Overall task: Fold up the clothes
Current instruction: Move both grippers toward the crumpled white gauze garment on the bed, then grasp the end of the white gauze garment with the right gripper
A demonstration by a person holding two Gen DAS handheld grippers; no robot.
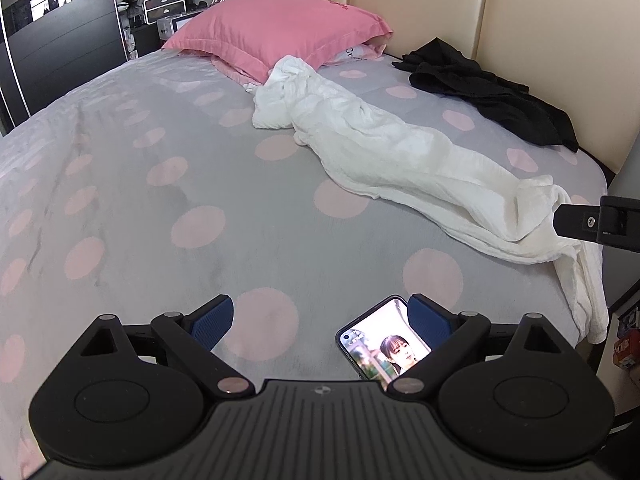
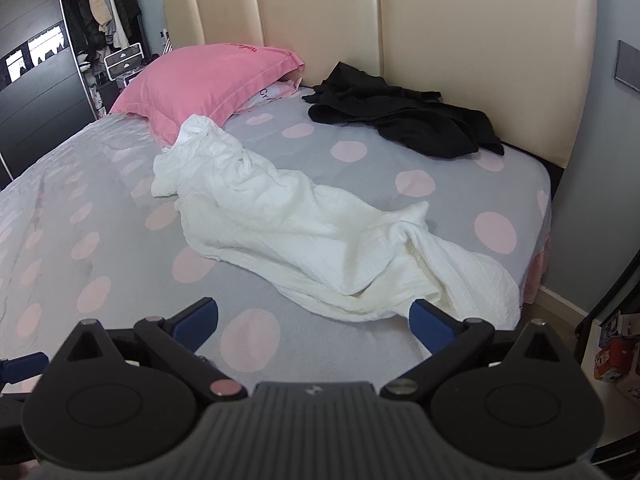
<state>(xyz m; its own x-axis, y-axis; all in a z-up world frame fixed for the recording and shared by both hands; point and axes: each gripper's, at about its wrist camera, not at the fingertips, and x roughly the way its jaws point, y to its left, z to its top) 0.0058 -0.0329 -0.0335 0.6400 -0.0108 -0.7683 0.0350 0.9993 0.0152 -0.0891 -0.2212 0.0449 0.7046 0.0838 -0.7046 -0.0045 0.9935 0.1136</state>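
A crumpled white garment (image 1: 384, 152) lies stretched across the bed from the pillow to the right edge; it also shows in the right wrist view (image 2: 288, 232). A black garment (image 1: 492, 92) is bunched by the headboard, also in the right wrist view (image 2: 404, 120). My left gripper (image 1: 320, 320) is open and empty, low over the sheet, well short of the white garment. My right gripper (image 2: 314, 320) is open and empty, with its right finger close to the white garment's near hem. Part of the right gripper (image 1: 600, 222) shows at the right edge of the left wrist view.
The bed has a grey sheet with pink dots (image 1: 160, 208) and a pink pillow (image 1: 276, 32) by the beige headboard (image 2: 440, 40). A lit phone (image 1: 384, 344) lies beside my left gripper's right finger. A dark wardrobe (image 1: 52, 40) stands left. Boxes (image 2: 616, 352) sit on the floor right.
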